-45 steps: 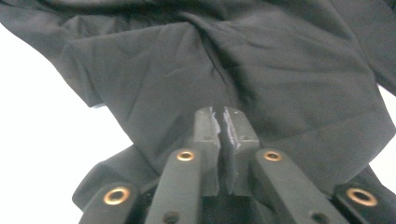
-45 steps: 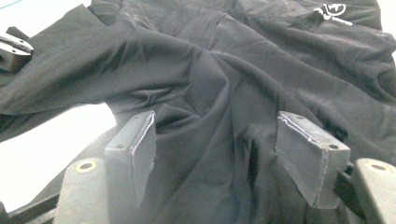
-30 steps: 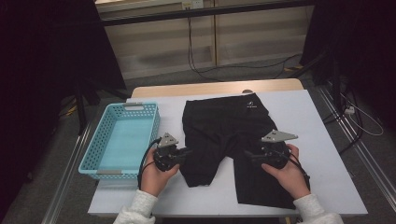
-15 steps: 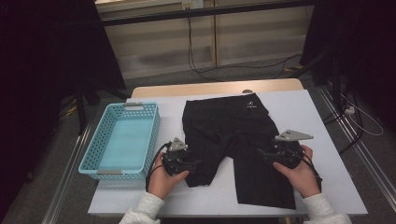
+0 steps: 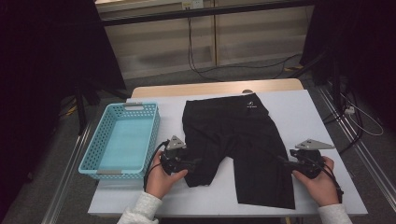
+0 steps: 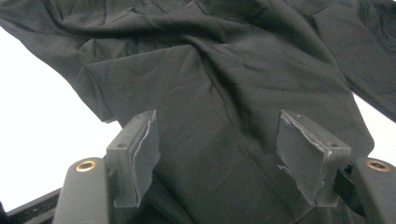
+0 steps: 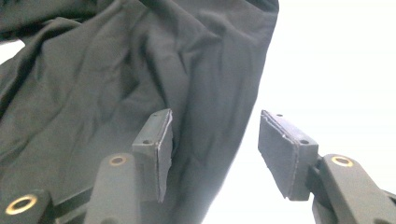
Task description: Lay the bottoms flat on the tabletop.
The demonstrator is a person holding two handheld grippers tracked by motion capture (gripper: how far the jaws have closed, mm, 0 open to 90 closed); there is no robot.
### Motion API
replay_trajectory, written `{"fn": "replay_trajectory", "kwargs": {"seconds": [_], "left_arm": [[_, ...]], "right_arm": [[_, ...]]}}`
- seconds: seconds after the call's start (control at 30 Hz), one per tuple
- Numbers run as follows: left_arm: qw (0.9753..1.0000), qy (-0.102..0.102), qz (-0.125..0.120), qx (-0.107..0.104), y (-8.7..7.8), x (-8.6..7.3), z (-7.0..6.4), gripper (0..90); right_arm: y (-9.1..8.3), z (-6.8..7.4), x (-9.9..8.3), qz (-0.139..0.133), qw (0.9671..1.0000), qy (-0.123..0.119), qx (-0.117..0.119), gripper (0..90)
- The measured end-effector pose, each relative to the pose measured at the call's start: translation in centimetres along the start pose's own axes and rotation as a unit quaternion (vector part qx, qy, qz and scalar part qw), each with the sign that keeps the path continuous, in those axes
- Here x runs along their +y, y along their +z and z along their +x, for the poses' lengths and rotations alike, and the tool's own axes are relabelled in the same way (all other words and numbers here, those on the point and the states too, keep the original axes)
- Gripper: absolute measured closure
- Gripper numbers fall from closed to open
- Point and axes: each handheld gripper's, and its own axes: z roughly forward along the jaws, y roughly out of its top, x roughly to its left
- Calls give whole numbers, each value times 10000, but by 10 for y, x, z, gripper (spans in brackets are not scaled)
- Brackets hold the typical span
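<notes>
Bare table (image 5: pixel 299 107) right of the shorts (image 5: pixel 233 140); basket (image 5: pixel 122 140) blocks the left side

White sleeves (image 5: pixel 140 211), black grippers

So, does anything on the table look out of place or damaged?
Nothing is spilled or visibly damaged. The black shorts lie flat but wrinkled, with one leg reaching nearer the table's front edge than the other. The blue basket stands upright beside them. The left gripper and right gripper are open at the leg hems.

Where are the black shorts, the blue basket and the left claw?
black shorts (image 5: pixel 233 135), high view, middle of the cloth.
blue basket (image 5: pixel 91 154), high view, left wall.
left claw (image 5: pixel 197 162), high view, between its tips.
</notes>
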Motion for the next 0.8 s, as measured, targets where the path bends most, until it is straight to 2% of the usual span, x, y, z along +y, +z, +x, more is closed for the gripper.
{"fn": "replay_trajectory", "kwargs": {"seconds": [0.13, 0.23, 0.33, 0.37, 0.4, 0.47, 0.5, 0.57, 0.6, 0.67, 0.73, 0.8], "left_arm": [[10000, -4, -41, 17, -4, 0, 1, 294], [10000, -45, -49, 51, -7, -2, 2, 286], [10000, -32, -27, 48, -8, -4, 1, 281], [10000, -38, -36, 39, -8, -4, 1, 281], [10000, -37, -47, 41, -8, -4, 0, 279], [10000, -34, -57, 26, -8, -3, -1, 278], [10000, -27, -61, 27, -8, -3, -1, 278], [10000, -57, -80, 6, -7, -2, -2, 277], [10000, -2, -76, 6, -7, -1, -1, 276], [9999, -31, -95, -12, -5, 0, -2, 276], [10000, -32, -56, -22, -4, 0, -1, 275], [10000, 0, -54, -21, -3, 0, -1, 275]], "right_arm": [[-12, -4, -7, -62, 9999, 109, -8, 488], [-17, -3, -13, 64, 9999, 123, 13, 511], [-14, 2, -18, 329, 9994, 82, 66, 586], [-14, 4, -19, 292, 9996, 47, 7, 610], [-14, 5, -19, 286, 9996, 66, -7, 650], [-14, 4, -20, 260, 9994, 103, 205, 877], [-12, 3, -21, 217, 9991, 159, 332, 896], [-12, 1, -21, 220, 9987, 197, 411, 900], [-13, -2, -20, 214, 9986, 218, 438, 900], [-15, -10, -20, 196, 9991, 217, 316, 900], [-20, -20, -19, 75, 9987, 382, 323, 900], [-24, -28, -18, -21, 9992, 376, 97, 900]]}}
